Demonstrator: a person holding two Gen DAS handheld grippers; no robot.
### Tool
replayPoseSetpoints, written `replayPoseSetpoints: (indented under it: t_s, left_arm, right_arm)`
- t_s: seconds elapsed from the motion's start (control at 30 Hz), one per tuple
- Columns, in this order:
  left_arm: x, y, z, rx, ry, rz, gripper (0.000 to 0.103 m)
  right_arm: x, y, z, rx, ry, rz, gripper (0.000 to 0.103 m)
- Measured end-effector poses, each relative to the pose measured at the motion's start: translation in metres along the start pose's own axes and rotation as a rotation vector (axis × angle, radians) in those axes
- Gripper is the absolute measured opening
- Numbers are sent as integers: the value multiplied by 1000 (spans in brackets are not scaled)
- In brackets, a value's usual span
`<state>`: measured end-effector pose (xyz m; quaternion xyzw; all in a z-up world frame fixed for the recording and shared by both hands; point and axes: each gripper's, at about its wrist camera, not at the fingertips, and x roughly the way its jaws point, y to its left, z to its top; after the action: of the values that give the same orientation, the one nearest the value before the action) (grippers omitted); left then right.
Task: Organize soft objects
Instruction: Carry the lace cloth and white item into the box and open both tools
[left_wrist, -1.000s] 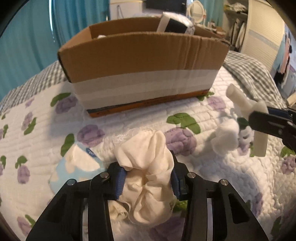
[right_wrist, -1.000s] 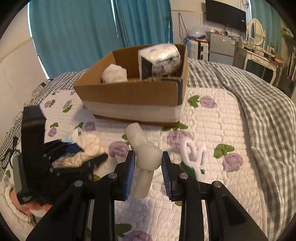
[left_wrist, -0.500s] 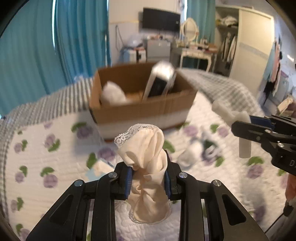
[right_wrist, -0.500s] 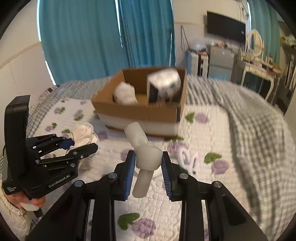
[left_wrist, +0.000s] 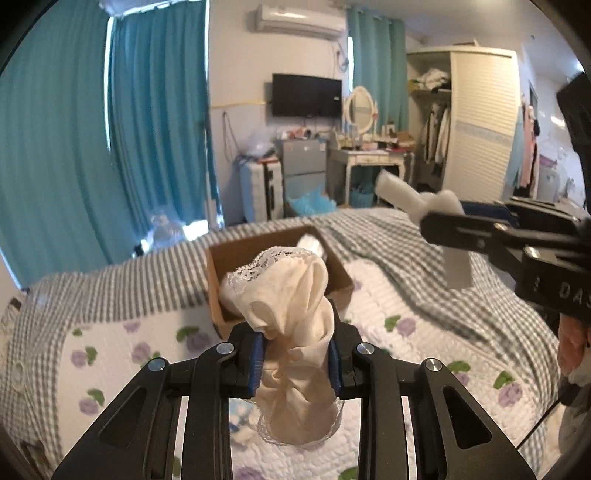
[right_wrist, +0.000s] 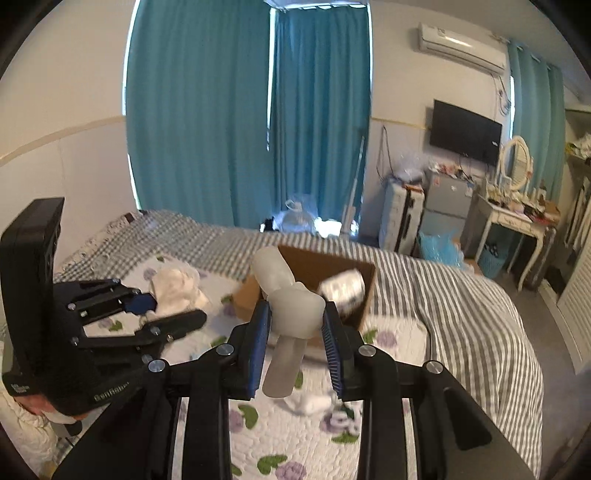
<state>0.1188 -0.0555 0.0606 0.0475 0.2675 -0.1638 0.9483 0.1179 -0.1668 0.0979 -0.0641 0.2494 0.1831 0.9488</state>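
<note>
My left gripper (left_wrist: 295, 360) is shut on a cream cloth with lace trim (left_wrist: 291, 332) and holds it high above the bed; both show in the right wrist view, the gripper (right_wrist: 162, 314) and cloth (right_wrist: 177, 288). My right gripper (right_wrist: 295, 339) is shut on a white foam piece (right_wrist: 291, 306), also lifted; it appears at the right of the left wrist view (left_wrist: 424, 210). The open cardboard box (left_wrist: 218, 262) lies on the bed beyond both grippers, partly hidden, and holds a silver-wrapped pack (right_wrist: 343, 288).
The bed has a floral quilt (left_wrist: 129, 350) and a grey checked blanket (right_wrist: 461, 295). Small white soft items (right_wrist: 314, 402) and a light blue item (left_wrist: 240, 410) lie on the quilt below. Teal curtains, a dresser and a wardrobe stand behind.
Both grippers have risen well above the bed with their loads. The box now looks smaller and farther below. Grips have not changed.
</note>
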Motion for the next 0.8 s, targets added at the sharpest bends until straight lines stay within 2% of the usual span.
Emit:
replayPoseSetpoints:
  t_s: [0.1, 0.23, 0.43, 0.57, 0.73, 0.77, 0.8]
  left_arm:
    - [12, 6, 13, 15, -4, 8, 27]
    - [43, 17, 27, 26, 4, 28, 27]
    - [125, 40, 45, -6, 49, 50, 27]
    - [186, 50, 37, -27, 87, 50, 27]
    - [227, 50, 21, -16, 83, 72, 32]
    - [231, 51, 20, -21, 90, 70, 42]
    - [236, 52, 19, -30, 100, 71, 63]
  right_arm:
    - [18, -7, 17, 18, 3, 20, 28]
    - [67, -19, 35, 29, 29, 34, 28]
    - [160, -42, 44, 47, 89, 43, 28]
    - [223, -66, 41, 101, 130, 49, 28]
    - [272, -86, 31, 141, 161, 31, 32]
    - [278, -89, 29, 151, 166, 38, 34]
    - [281, -92, 28, 162, 165, 48, 41]
